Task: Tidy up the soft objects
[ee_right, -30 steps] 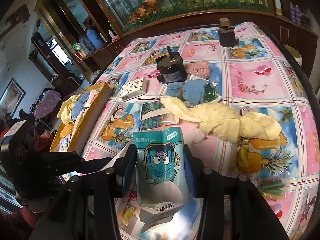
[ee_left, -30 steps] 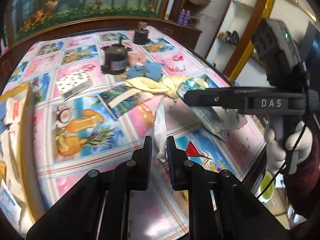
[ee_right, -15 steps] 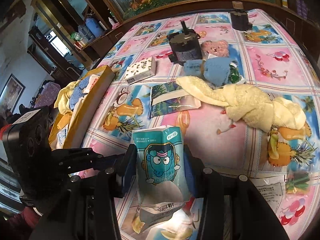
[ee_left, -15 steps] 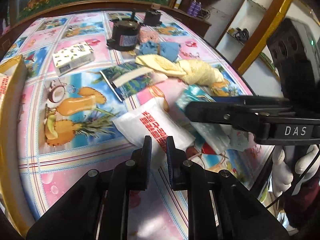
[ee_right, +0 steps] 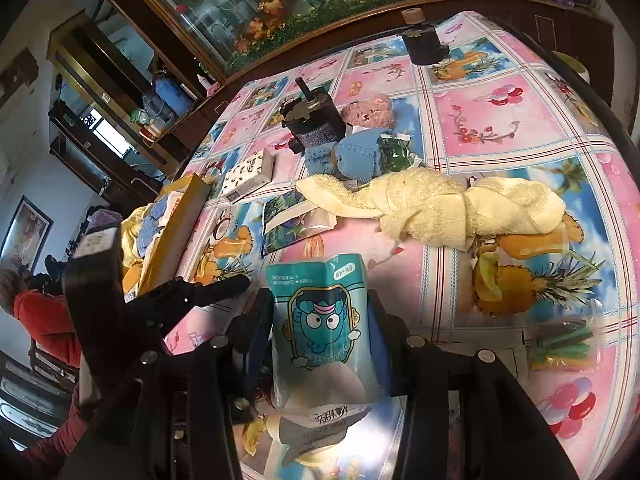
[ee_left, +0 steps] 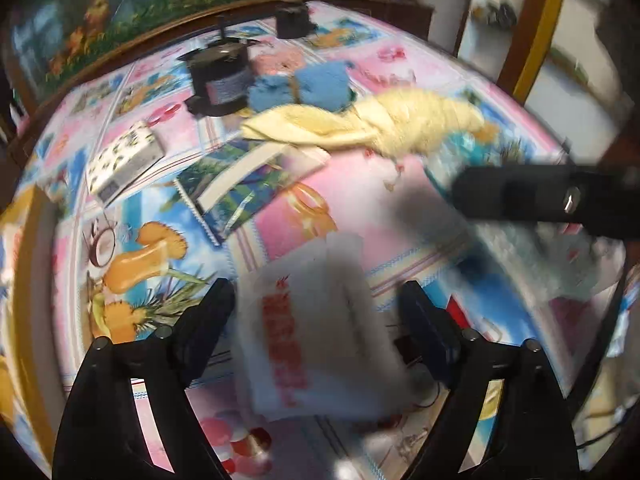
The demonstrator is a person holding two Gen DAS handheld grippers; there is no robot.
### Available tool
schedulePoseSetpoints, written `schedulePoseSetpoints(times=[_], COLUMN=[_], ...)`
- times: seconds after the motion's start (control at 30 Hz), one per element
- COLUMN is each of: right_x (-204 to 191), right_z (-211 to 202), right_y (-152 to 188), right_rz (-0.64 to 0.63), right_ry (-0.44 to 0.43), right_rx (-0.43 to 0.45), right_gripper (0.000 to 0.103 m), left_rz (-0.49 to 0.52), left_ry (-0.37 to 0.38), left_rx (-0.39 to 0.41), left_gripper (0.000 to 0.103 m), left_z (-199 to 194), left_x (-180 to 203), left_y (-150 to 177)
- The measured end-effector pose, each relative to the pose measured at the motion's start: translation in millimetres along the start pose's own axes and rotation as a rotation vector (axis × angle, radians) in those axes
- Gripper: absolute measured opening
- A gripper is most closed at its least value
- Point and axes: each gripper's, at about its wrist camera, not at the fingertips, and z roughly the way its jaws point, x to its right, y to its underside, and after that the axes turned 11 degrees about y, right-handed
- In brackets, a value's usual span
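My left gripper (ee_left: pixel 320 312) is open wide, and a white soft packet with red print (ee_left: pixel 312 340) lies blurred between its fingers on the table. My right gripper (ee_right: pixel 320 320) is shut on a teal tissue pack with a cartoon face (ee_right: pixel 320 320), held upright above the table; it shows at the right of the left wrist view (ee_left: pixel 540 256). A twisted yellow towel (ee_right: pixel 440 204), a blue cloth roll (ee_right: pixel 356 156) and a pink teddy bear (ee_right: pixel 368 110) lie farther back. The left gripper also shows in the right wrist view (ee_right: pixel 240 282).
A black motor (ee_right: pixel 312 120), a second dark cylinder (ee_right: pixel 424 42), a patterned tissue box (ee_right: pixel 248 176) and a leaf-print packet (ee_right: pixel 292 220) sit on the colourful tablecloth (ee_right: pixel 500 112). A yellow box holding cloths (ee_right: pixel 168 232) stands at the left edge.
My left gripper has opened and let go of the white packet, which now lies flat between its fingers. My right gripper still holds the teal pack and has shifted slightly.
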Motion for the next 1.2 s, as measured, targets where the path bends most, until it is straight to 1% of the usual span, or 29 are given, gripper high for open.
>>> schedulePoseSetpoints(times=[0.03,0.1,0.17,0.23,0.27,0.33,0.47,0.7,0.73,0.8,0.83,0.87,0.9,0.93,0.97,1.0,1.03,1.1,1.13,1.17,1.2], right_x=[1.2,4.7,7.8,9.9,10.7,11.4,9.8,-9.9,-13.3,-19.5,-21.4,-23.3,-24.9,-26.3,-27.2,-28.0,-27.9,-25.9,-24.3,-22.0,-20.6], right_z=[-1.1,-3.1,-4.6,-6.3,-7.0,-8.2,-7.4,-4.9,-3.7,0.4,2.6,3.7,3.3,2.3,0.8,-1.3,-3.0,-5.7,-6.8,-7.0,-6.6], right_y=[-0.1,-0.8,-0.5,0.3,0.3,0.6,0.7,-0.8,-0.7,-0.8,-1.4,-1.8,-1.0,-0.1,0.8,1.8,2.4,2.6,2.7,2.3,2.2], right_rz=[0.003,0.014,0.023,0.026,0.026,0.028,0.028,-0.015,-0.022,-0.024,-0.021,-0.018,-0.018,-0.02,-0.024,-0.029,-0.032,-0.029,-0.024,-0.019,-0.014], right_ry=[-0.001,-0.001,-0.002,-0.001,0.0,-0.002,-0.004,-0.023,-0.026,-0.031,-0.038,-0.045,-0.048,-0.049,-0.049,-0.047,-0.043,-0.038,-0.037,-0.036,-0.035], right_rx=[0.004,0.011,0.014,0.016,0.018,0.021,0.019,0.016,0.014,0.007,0.001,0.0,0.001,0.002,0.003,0.006,0.008,0.013,0.015,0.015,0.014], right_gripper=[0.045,0.045,0.045,0.045,0.045,0.045,0.045,0.045,0.045,0.045,0.045,0.045,0.045,0.045,0.045,0.045,0.045,0.045,0.045,0.045,0.045], left_rz=[0.016,0.034,0.039,0.004,-0.006,-0.039,-0.124,-0.24,-0.241,-0.241,-0.248,-0.255,-0.257,-0.254,-0.242,-0.228,-0.215,-0.167,-0.141,-0.117,-0.084], left_ry=[0.029,0.046,0.063,0.095,0.097,0.13,0.2,0.242,0.24,0.224,0.233,0.246,0.253,0.246,0.25,0.267,0.264,0.204,0.183,0.158,0.111], left_rx=[-0.009,0.004,0.007,0.002,0.006,0.017,0.093,0.249,0.246,0.215,0.197,0.167,0.136,0.11,0.1,0.086,0.066,0.032,0.022,0.014,0.023], left_gripper=[0.086,0.061,0.007,0.005,0.003,0.003,0.003,0.003,0.003,0.003,0.01,0.023,0.033,0.05,0.055,0.055,0.055,0.055,0.057,0.061,0.063], left_z=[3.1,2.0,-1.5,-3.8,-6.1,-14.0,-52.0,-127.0,-131.1,-125.0,-117.3,-107.7,-100.7,-90.9,-84.0,-75.4,-66.3,-51.7,-45.1,-40.3,-38.0], left_x=[5.1,10.4,11.4,4.2,0.2,-8.1,-24.1,-60.5,-64.0,-65.5,-65.2,-64.3,-64.6,-60.1,-55.8,-51.1,-48.0,-37.9,-33.3,-28.2,-21.4], left_y=[0.2,0.8,2.2,4.5,7.4,13.3,24.1,41.2,42.0,39.9,39.4,39.7,41.4,40.8,41.6,40.4,40.2,36.8,36.1,35.4,34.9])
